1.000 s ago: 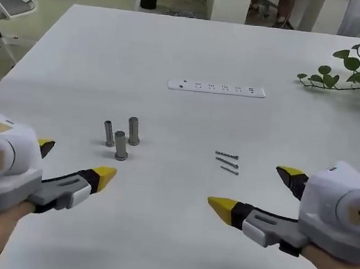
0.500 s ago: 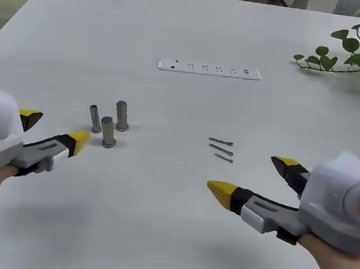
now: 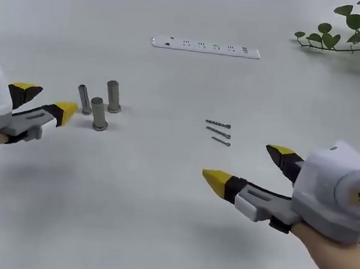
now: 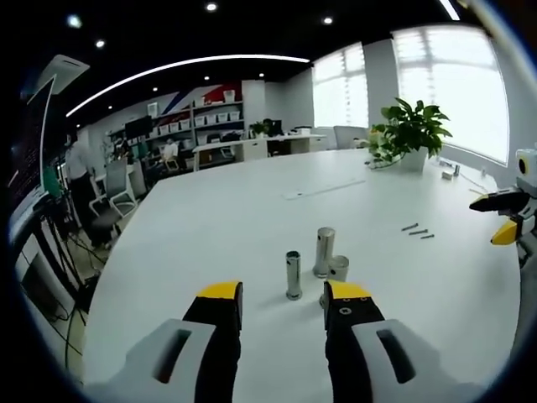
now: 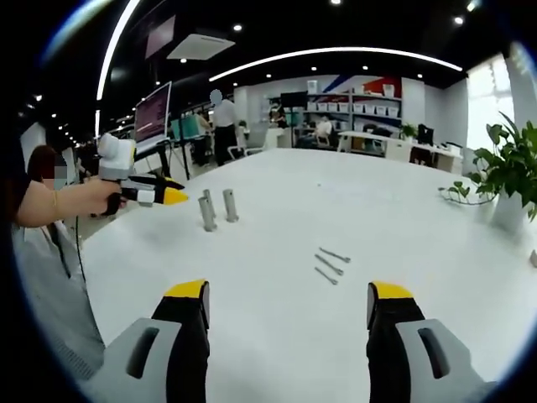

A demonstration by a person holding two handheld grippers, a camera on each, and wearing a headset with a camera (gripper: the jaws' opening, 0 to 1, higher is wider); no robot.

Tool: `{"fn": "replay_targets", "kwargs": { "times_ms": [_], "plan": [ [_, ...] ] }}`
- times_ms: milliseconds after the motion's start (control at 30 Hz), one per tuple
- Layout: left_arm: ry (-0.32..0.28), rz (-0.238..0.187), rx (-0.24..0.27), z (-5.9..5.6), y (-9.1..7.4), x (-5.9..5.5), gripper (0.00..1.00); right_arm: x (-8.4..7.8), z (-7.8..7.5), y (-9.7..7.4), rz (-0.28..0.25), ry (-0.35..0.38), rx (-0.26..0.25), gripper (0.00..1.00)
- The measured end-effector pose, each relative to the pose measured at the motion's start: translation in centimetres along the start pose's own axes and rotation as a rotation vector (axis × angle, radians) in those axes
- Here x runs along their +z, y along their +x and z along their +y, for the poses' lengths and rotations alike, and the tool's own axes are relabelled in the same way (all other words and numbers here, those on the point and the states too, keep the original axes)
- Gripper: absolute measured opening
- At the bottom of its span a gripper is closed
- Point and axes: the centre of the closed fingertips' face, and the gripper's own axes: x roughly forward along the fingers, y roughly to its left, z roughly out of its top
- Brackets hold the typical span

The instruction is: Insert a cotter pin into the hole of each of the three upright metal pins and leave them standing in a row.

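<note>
Three upright grey metal pins (image 3: 99,103) stand clustered on the white table at left, also in the left gripper view (image 4: 315,260) and the right gripper view (image 5: 216,207). Three small cotter pins (image 3: 218,132) lie side by side mid-table, seen too in the right gripper view (image 5: 328,264). My left gripper (image 3: 44,100) stands open and empty just left of the metal pins, which sit right beyond its tips (image 4: 284,296). My right gripper (image 3: 250,167) is open and empty, below and right of the cotter pins (image 4: 417,231).
A white power strip (image 3: 205,47) lies flat at the far middle of the table. A leafy green plant (image 3: 347,28) trails onto the table at the far right. A person in the background stands beyond the table (image 5: 223,117).
My left gripper has moved up toward the metal pins and now sits just beside them. The right gripper has held roughly its place. The head camera has tilted down.
</note>
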Motion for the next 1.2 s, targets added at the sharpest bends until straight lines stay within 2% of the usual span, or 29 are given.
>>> {"fn": "replay_targets", "kwargs": {
  "times_ms": [300,600,700,1067,1200],
  "plan": [
    [-0.001,0.014,-0.048,0.1,2.6,-0.3,0.29,-0.1,-0.8,0.3,0.011,0.0,-0.024,0.74],
    [0.01,0.036,-0.073,0.2,4.8,-1.0,0.22,-0.1,-1.1,0.7,0.015,0.023,-0.032,0.74],
    [0.021,0.039,-0.084,0.1,5.2,-1.1,0.21,-0.2,-1.2,0.8,0.019,0.024,-0.033,0.73],
    [-0.017,0.032,-0.11,0.1,6.1,-1.3,0.15,-0.5,-1.2,0.9,0.026,0.029,-0.027,0.73],
    [-0.009,0.031,-0.134,-0.3,6.1,-1.2,0.07,-0.7,-1.2,0.9,0.036,0.032,-0.026,0.72]
  ]
}}
